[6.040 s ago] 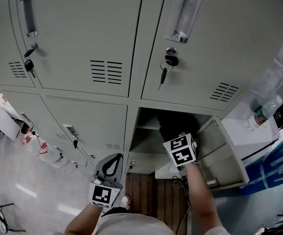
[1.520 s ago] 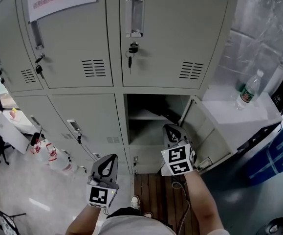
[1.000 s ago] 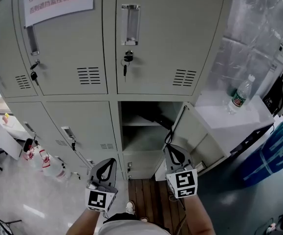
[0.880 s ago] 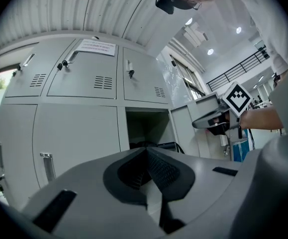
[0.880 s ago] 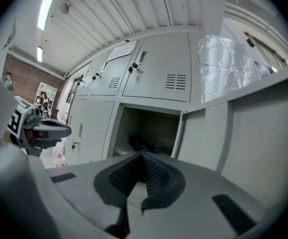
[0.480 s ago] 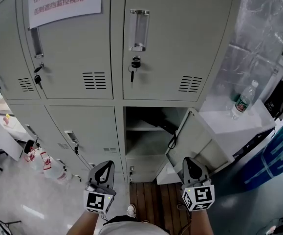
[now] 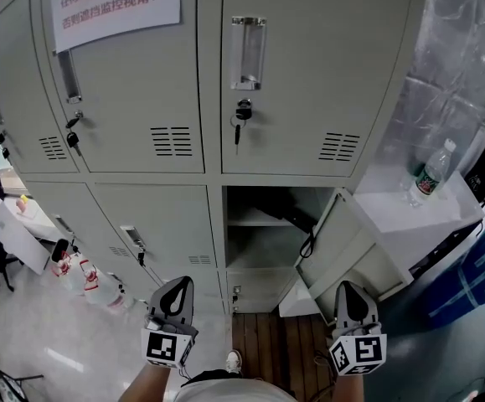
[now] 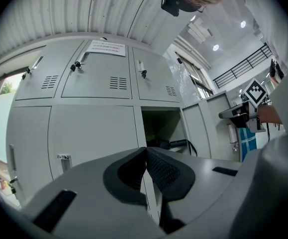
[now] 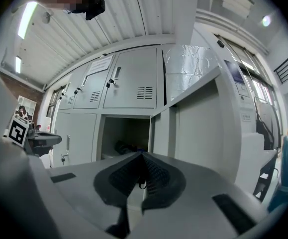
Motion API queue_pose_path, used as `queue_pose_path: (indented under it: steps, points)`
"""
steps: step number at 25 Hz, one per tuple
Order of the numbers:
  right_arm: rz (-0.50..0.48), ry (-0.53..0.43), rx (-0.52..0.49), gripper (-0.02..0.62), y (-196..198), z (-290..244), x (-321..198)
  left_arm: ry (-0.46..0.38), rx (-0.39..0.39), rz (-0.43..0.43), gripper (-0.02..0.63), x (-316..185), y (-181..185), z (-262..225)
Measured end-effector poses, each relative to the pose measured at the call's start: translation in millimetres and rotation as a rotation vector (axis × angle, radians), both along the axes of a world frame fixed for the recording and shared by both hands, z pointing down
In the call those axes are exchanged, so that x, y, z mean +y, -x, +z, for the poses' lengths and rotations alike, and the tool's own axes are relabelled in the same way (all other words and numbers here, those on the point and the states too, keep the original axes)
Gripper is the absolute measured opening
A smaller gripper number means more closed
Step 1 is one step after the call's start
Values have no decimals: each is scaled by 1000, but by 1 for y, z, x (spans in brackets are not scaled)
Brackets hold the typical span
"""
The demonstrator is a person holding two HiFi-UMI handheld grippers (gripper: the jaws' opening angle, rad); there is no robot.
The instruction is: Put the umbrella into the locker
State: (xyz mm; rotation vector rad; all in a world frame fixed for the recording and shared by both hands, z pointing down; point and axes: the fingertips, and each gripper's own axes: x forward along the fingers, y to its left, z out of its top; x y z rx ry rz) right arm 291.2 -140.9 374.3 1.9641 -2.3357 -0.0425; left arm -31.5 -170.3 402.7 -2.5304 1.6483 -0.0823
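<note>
The umbrella (image 7: 295,217) lies inside the open locker (image 7: 251,249), dark and folded, on the shelf (image 7: 249,220) toward its right side, so by our reading the placing itself is done and only the door (image 7: 343,245) is left standing wide. Both tools hang well back from the opening. The left gripper (image 7: 178,286) has its jaws pressed together on nothing, and the right gripper (image 7: 350,289) is likewise clenched and empty, just beside the door's free edge. What worries us is the strap (image 7: 308,245): its loop droops over the front of the shelf, next to the door's hinge side. If we swing the door closed without tucking the loop in, it may be pinched in the gap, keep the door from latching, or drag the umbrella forward. The umbrella also seems to sit close to the shelf's front lip, so a hard slam could shake it off onto the compartment floor or out. A push with closed jaws gives little purchase on smooth painted metal, and the tip could skid off the panel.
</note>
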Motion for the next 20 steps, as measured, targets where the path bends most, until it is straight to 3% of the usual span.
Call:
queue_pose_path:
  steps: [14, 20]
  points:
    - [96, 23, -21, 17, -28, 12, 27, 12, -2, 2, 22, -10, -1, 1]
    - [72, 16, -19, 17, -22, 12, 21, 9, 11, 3, 23, -13, -8, 0]
